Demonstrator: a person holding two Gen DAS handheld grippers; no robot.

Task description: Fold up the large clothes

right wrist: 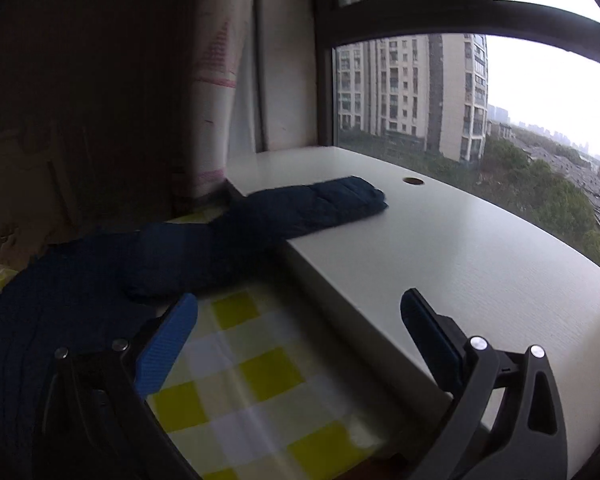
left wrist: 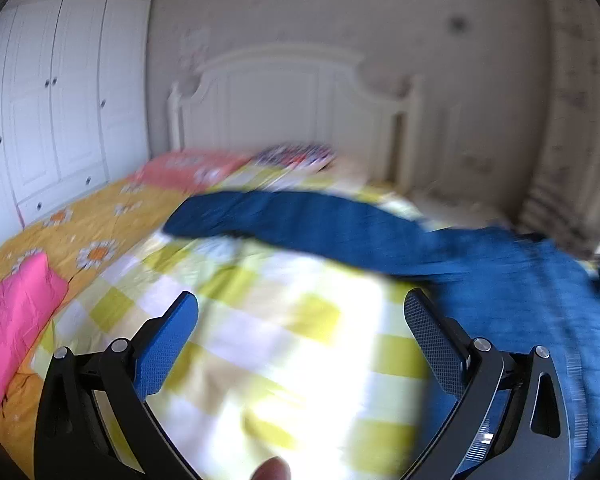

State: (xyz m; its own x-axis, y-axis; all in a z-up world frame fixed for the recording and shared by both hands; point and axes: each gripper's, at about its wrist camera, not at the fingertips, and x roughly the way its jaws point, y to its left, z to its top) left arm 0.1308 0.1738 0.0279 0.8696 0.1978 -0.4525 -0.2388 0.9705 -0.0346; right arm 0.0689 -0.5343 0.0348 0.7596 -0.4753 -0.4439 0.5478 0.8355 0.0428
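The blue padded jacket (left wrist: 480, 280) lies spread on the bed, over a yellow-and-white checked cover (left wrist: 260, 340). In the left wrist view its body fills the right side of the frame and one sleeve (left wrist: 284, 216) runs out toward the centre-left, pointing at the white headboard (left wrist: 292, 100). That view is blurred, so seams and edges cannot be read.

The step in hand looks like the first one: taking hold of a sleeve to fold it in over the body. To do it well, each claw should come down at a sleeve's end, pinch the full padded thickness and carry it low and flat across, so the quilting does not bunch or drag the body along.

The left claw (left wrist: 300, 312), at lower centre of its frame, stands wide open above the checked cover, holding nothing; its right finger sits just beside the jacket's edge, though whether they touch I cannot tell.

In the right wrist view, the other sleeve (right wrist: 320, 204) drapes from the bed up onto the white worktop (right wrist: 460, 260) under the window (right wrist: 480, 112), at centre frame. The right claw (right wrist: 298, 312) is also wide open and empty, poised over the seam between bed and worktop, well short of that sleeve.
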